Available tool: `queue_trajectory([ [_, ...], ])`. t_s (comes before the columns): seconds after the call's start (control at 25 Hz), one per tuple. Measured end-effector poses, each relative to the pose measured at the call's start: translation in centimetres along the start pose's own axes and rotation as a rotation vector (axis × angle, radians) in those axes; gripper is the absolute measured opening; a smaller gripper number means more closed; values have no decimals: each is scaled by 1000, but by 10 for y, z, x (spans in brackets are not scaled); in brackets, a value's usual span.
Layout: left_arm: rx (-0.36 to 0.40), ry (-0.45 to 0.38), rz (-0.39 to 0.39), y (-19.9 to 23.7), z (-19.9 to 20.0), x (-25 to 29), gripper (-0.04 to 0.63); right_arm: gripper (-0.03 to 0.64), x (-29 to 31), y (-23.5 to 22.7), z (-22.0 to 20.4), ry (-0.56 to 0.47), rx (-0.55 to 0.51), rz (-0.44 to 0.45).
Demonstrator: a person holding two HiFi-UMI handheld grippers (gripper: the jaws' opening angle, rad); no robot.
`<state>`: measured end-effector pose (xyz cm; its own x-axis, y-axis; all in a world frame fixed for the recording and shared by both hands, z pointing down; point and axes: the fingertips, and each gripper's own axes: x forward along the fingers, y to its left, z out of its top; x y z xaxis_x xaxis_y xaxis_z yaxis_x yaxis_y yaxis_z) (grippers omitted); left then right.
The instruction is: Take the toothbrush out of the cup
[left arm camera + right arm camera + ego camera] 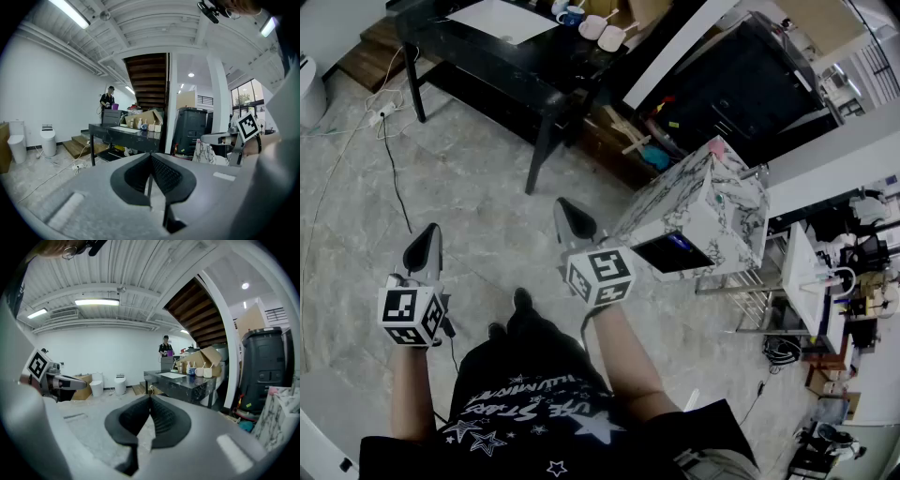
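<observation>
1. Claw state. The left gripper [150, 157] has its jaws closed pad against pad, with nothing between them. The right gripper [150, 398] is the same: jaws together and empty. I see both held out in front of the person over the grey marbled floor [469, 178], side by side but apart. The right one is just beside a marble-patterned cabinet [698, 202].

2. Location of the task items. The black table [487, 52] stands well apart from both grippers, at the top of the head view. On its far end, in the right gripper view, a blue mug [191, 371] stands next to two white cups set side by side: the left white cup [199, 372] and the right white cup [207, 372]. A white sheet [502, 19] lies flat on the tabletop beside them.

3. Orientation. A toothbrush [212, 365] stands in the right white cup, and a similar thin pale handle stands in the left white cup. Each long axis is steep but tilted: lower end inside the cup, upper end leaning over the rim toward the right of the right gripper view. At this range I cannot make out the heads or bristles.
</observation>
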<state>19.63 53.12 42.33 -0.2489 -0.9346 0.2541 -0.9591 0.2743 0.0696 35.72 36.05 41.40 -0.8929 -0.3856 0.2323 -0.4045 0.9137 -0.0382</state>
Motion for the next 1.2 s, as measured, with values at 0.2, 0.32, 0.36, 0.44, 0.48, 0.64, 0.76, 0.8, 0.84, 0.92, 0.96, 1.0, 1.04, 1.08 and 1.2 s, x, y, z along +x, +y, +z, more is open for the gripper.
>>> queue_trajectory([
  [0.2, -3, -20, -5, -5, 10, 2, 9, 3, -1, -2, 4, -6, -5, -1],
  [0.32, 5, -27, -13, -8, 15, 3, 9, 3, -3, -2, 7, -8, -5, -3],
  [0.36, 8, -28, -17, -9, 17, 2, 9, 3, -4, -3, 8, -8, -5, -3],
  [0.44, 12, -30, -25, -11, 17, 1, 9, 3, -4, -4, 10, -7, -4, -6],
  [0.48, 11, -31, -28, -11, 16, 0, 9, 3, -4, -4, 11, -7, -2, -7],
  [0.64, -41, -7, -20, -5, -1, -9, 9, 3, -3, 3, 6, 1, 5, -10],
  [0.76, -67, 4, -28, -3, -12, -17, 9, 3, -5, 11, 3, 0, 3, -9],
  [0.8, -57, 2, -31, -1, -12, -19, 9, 3, -4, 13, 3, -5, 3, -9],
  [0.84, -42, -2, -32, 2, -9, -19, 9, 3, -2, 15, 4, -13, 5, -7],
  [0.92, -26, -15, -27, 8, -2, -19, 9, 3, 2, 20, 8, -29, 16, -4],
  [0.96, -28, -20, -23, 11, 1, -20, 9, 3, 3, 22, 10, -37, 22, -1],
  [1.0, -30, -23, -21, 14, 3, -20, 9, 3, 6, 23, 12, -43, 28, 3],
  [1.04, -31, -23, -21, 17, 5, -19, 9, 3, 9, 24, 15, -47, 31, 4],
  [1.08, -28, -21, -21, 19, 6, -17, 9, 4, 14, 23, 16, -49, 33, 5],
  [1.2, -21, -6, -19, 27, 4, -7, 9, 34, 32, 19, 17, -43, 49, 14],
])
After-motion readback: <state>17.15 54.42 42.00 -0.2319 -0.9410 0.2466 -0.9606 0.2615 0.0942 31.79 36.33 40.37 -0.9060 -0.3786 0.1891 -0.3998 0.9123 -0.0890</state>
